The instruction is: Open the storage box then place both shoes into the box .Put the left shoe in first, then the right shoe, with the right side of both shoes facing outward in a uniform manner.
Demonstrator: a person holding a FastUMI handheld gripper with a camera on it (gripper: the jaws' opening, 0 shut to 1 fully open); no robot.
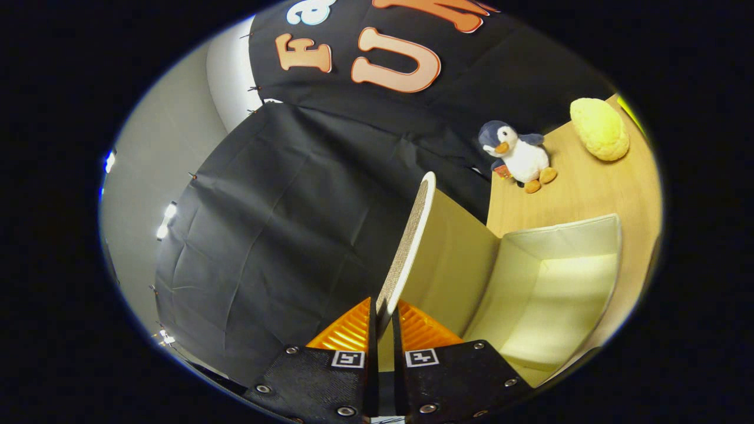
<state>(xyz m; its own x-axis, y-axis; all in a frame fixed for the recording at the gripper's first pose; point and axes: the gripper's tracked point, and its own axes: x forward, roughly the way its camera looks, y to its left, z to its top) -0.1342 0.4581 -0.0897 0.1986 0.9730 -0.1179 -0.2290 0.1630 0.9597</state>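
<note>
Both fingers (376, 318) are pinched together on the near edge of the storage box's lid (412, 247), holding it swung up on edge so the box (559, 277) stays open to the right of them. Its pale interior lies bare, ready, I judge, for the left shoe. Beyond the box on the wooden counter (577, 194) stand a plush penguin (518, 156) and, farther right, a yellow plush lump (599, 129), well apart from the opening.
</note>
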